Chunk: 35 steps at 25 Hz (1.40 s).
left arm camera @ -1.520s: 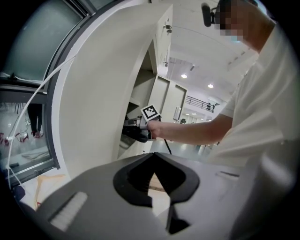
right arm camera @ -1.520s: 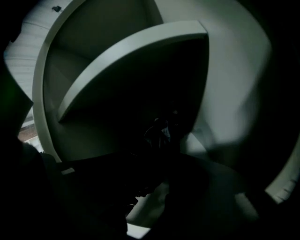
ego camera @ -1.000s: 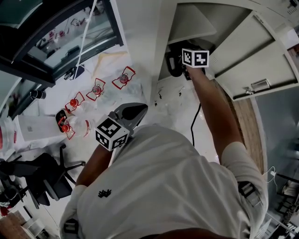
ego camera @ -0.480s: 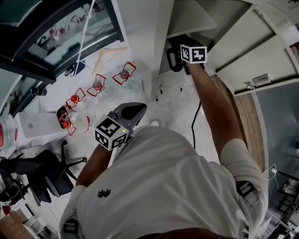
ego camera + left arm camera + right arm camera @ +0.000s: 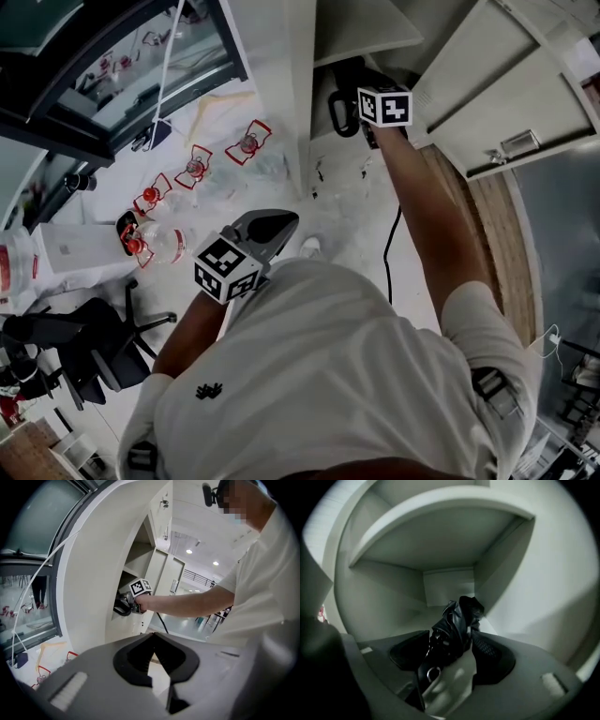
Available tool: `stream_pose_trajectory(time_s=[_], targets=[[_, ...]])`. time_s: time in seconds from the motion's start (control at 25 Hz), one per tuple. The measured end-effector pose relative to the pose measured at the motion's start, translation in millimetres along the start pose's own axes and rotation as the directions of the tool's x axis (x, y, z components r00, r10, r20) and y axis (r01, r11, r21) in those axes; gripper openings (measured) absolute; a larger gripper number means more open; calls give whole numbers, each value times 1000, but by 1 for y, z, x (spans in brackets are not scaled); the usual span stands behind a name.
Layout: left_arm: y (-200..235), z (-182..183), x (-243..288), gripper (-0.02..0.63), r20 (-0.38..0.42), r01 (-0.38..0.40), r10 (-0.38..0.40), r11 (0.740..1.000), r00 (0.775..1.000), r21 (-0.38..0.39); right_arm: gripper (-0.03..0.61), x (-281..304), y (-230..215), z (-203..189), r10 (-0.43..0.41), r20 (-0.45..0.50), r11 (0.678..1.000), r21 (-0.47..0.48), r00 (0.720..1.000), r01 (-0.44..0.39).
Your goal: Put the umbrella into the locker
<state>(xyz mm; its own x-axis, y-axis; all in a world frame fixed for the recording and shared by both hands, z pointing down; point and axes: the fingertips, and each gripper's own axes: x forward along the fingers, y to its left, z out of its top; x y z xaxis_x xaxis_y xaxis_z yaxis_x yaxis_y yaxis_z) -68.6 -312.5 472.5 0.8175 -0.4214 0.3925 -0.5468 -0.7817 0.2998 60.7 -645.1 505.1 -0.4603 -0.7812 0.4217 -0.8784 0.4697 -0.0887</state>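
A folded black umbrella [image 5: 457, 620] lies on the locker's floor [image 5: 412, 618], under the shelf [image 5: 440, 531], between the two jaws of my right gripper [image 5: 450, 640]. Those jaws are opening and stand wide, with the pads off the fabric. From the head view only that gripper's marker cube [image 5: 384, 105] shows at the locker's mouth, beside the open door [image 5: 506, 94]; the umbrella is hidden there. My left gripper [image 5: 281, 222] hangs by my chest, away from the locker. Its jaws [image 5: 152, 641] are shut with nothing in them.
Several red-framed items [image 5: 195, 167] lie on the white floor left of the locker. A black office chair [image 5: 66, 347] stands at lower left, next to a white box [image 5: 70, 248]. A black cable [image 5: 392, 248] runs across the floor below my right arm. A dark window frame [image 5: 112, 94] fills the upper left.
My right gripper stays reaching into the locker. The left gripper has shifted slightly, still shut. The head view has slid a little towards the locker.
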Motion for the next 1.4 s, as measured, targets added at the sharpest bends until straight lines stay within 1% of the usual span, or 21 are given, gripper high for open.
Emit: stream_pose_trajectory(time_s=[0.16, 0.28, 0.76, 0.84, 0.92, 1.08, 1.36, 1.4], targets=[[-13, -6, 2, 57, -8, -1, 1, 1000, 1000, 4, 267, -20, -2, -7, -3, 10, 1000, 18, 1000, 3], [-26, -8, 6, 57, -10, -1, 2, 1000, 1000, 10, 265, -36, -1, -12, 6, 15, 1000, 9, 1000, -6], [-91, -16, 18, 57, 18, -16, 16, 1000, 1000, 21, 259, -115, 21, -33, 88, 39, 996, -17, 995, -88], [-102, -20, 19, 57, 24, -25, 25, 999, 999, 20, 248, -129, 25, -38, 102, 41, 995, -16, 994, -102], [-112, -23, 20, 57, 29, -35, 35, 999, 999, 20, 216, -144, 30, -43, 116, 45, 993, -18, 992, -116], [-137, -29, 22, 57, 37, -50, 49, 998, 998, 23, 173, -174, 36, -53, 141, 54, 990, -16, 989, -140], [-181, -45, 21, 57, 49, -77, 76, 997, 996, 27, 103, -229, 46, -79, 158, 69, 987, -25, 985, -157], [-186, -48, 21, 57, 50, -81, 80, 996, 996, 26, 101, -237, 48, -82, 162, 71, 987, -27, 984, -160]])
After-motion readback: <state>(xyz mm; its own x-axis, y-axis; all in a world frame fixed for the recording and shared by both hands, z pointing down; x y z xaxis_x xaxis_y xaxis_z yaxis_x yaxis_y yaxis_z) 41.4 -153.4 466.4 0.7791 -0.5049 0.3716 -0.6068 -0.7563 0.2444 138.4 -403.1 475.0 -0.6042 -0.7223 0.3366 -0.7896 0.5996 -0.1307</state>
